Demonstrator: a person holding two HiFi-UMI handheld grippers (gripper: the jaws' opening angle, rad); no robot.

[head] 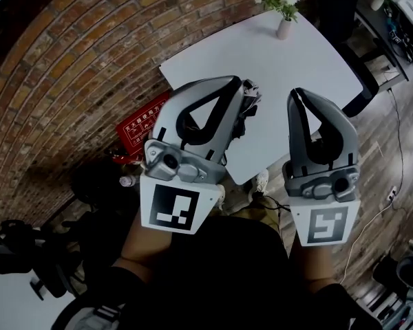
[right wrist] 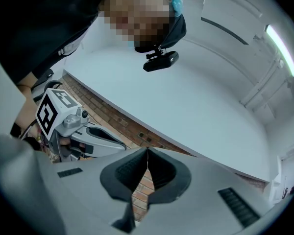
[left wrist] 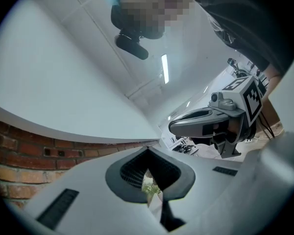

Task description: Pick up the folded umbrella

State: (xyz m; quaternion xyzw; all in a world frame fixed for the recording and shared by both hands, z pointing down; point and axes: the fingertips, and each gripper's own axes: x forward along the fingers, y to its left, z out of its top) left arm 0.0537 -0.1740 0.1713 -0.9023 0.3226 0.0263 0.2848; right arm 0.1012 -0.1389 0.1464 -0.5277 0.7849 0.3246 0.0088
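Observation:
In the head view a dark bundle [head: 245, 115] lies at the near left edge of the white table [head: 310, 53]. It may be the folded umbrella, and my left gripper hides most of it. My left gripper [head: 244, 88] is held up over that edge with its jaws shut and nothing between them; its tips [left wrist: 148, 150] meet against the ceiling. My right gripper [head: 296, 93] hangs beside it over the table's near edge, also shut and empty, tips [right wrist: 147, 150] touching. Both point slightly upward. Each shows in the other's view: the right gripper [left wrist: 210, 121], the left gripper [right wrist: 88, 131].
A vase of white flowers [head: 282, 9] stands at the table's far side. A brick wall [head: 76, 60] runs along the left, with a red printed box [head: 141, 126] at its foot. A black chair [head: 361, 81] and cables lie to the right on the wooden floor.

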